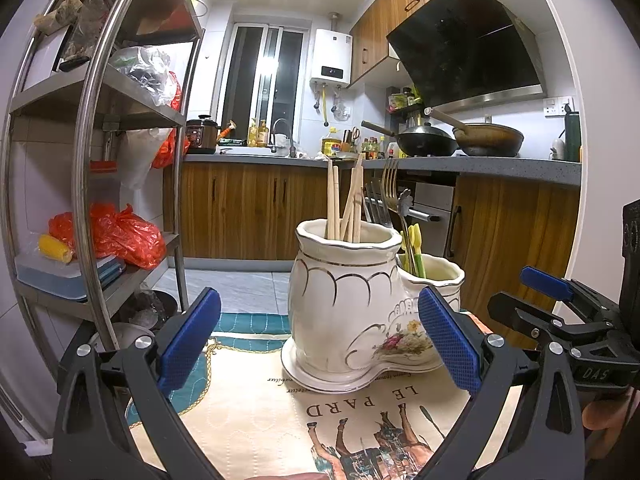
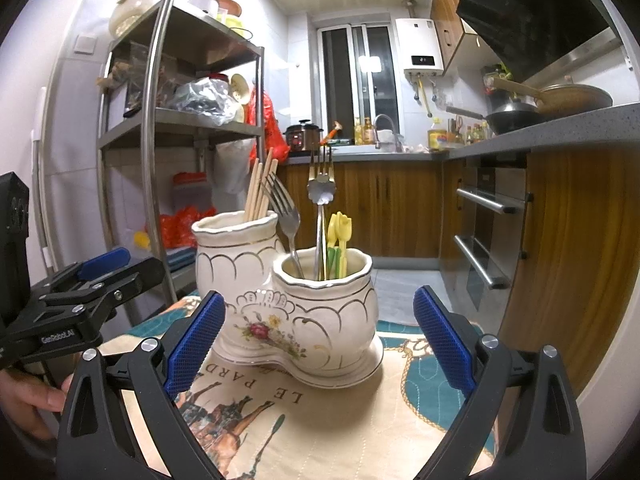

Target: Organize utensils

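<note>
A white ceramic holder (image 1: 348, 304) with two joined pots stands on the printed tablecloth (image 1: 260, 420). Wooden chopsticks (image 1: 344, 200) stand in its taller pot. In the right wrist view the holder (image 2: 288, 312) shows its shorter pot in front, with a silver fork (image 2: 286, 212), a gold fork (image 2: 322, 168), a flower-shaped spoon (image 2: 320, 192) and yellow plastic picks (image 2: 339, 236) in it. My left gripper (image 1: 320, 340) is open just in front of the holder, holding nothing. My right gripper (image 2: 320, 340) is open too, empty, facing the holder from the other side.
A metal shelf rack (image 1: 92, 120) with red bags and boxes stands left of the table. Wooden cabinets and a grey counter (image 1: 480, 168) with pans run behind and to the right, with an oven (image 2: 488, 240) below. A hand (image 2: 28, 396) holds the left gripper.
</note>
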The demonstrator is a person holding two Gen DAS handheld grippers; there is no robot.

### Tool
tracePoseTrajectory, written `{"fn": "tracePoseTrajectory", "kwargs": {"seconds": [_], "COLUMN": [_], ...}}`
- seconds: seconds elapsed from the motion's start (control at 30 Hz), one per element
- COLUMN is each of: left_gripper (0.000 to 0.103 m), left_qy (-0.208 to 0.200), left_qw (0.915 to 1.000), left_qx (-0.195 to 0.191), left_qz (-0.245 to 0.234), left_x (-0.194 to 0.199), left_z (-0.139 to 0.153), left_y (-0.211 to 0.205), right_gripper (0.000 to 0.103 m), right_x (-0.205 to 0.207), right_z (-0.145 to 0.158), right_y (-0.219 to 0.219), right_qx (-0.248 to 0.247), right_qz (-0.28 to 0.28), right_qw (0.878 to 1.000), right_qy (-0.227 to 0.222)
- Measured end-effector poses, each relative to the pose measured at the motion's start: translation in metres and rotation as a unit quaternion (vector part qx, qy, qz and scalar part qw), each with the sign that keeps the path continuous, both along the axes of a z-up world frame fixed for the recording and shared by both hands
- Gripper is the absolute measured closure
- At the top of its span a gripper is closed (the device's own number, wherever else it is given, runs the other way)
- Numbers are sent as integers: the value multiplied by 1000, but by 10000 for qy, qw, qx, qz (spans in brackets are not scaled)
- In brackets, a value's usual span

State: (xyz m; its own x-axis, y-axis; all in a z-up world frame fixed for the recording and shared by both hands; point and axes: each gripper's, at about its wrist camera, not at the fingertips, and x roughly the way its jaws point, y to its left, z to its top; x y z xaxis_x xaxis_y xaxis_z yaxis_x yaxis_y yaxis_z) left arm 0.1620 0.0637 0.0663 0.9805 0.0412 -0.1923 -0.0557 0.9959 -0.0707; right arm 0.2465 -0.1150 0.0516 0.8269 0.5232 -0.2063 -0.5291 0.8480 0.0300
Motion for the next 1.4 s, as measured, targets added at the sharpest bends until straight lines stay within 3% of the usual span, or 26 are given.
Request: {"fn": "tracePoseTrajectory", "kwargs": {"seconds": [1.4], "left_gripper": [5], "left_qy": [41], "left_qw": [10000], "left_qx": [29], "left_qz": [-68], "left_x": [3], "left_z": [-2], "left_y": [0], "right_gripper": [8], "right_x": [-1], "right_z": [0], "right_y": [2], "right_qx": [-10], "right_qz": [5], "right_qw": [10000], "right_qy": [23]}}
